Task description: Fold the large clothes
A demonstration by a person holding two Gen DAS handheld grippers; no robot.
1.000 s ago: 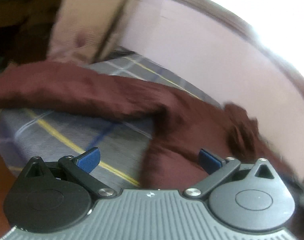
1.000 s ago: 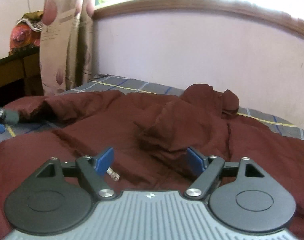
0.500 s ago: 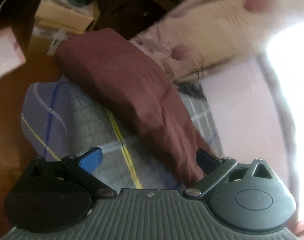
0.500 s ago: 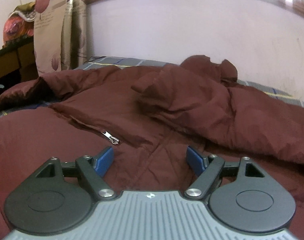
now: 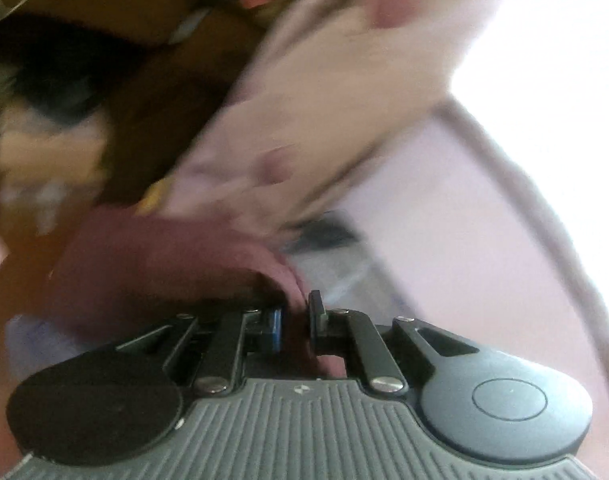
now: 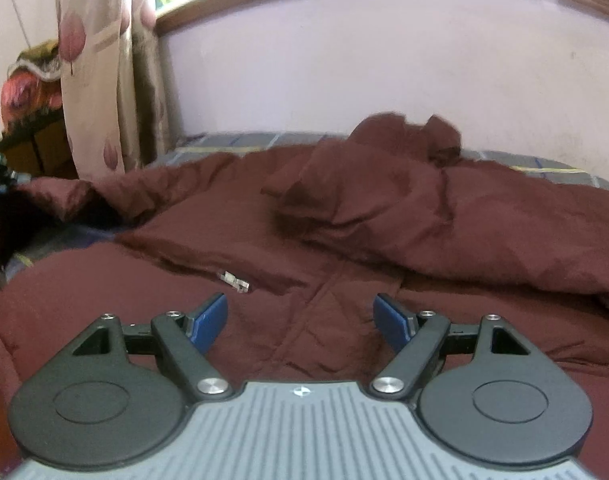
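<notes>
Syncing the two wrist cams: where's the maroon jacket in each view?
Left wrist: maroon jacket lower left, blurred; the left gripper is shut on a fold of it.
Right wrist: it fills the middle and foreground, spread on the bed beyond the open right gripper.
Shared landmark: floral curtain.

My jacket is matt maroon cloth, creased and quilted, with a small shiny metal zip pull. The bed wears a woven checked sheet. My right gripper is matt black plastic with bright metal screws.
</notes>
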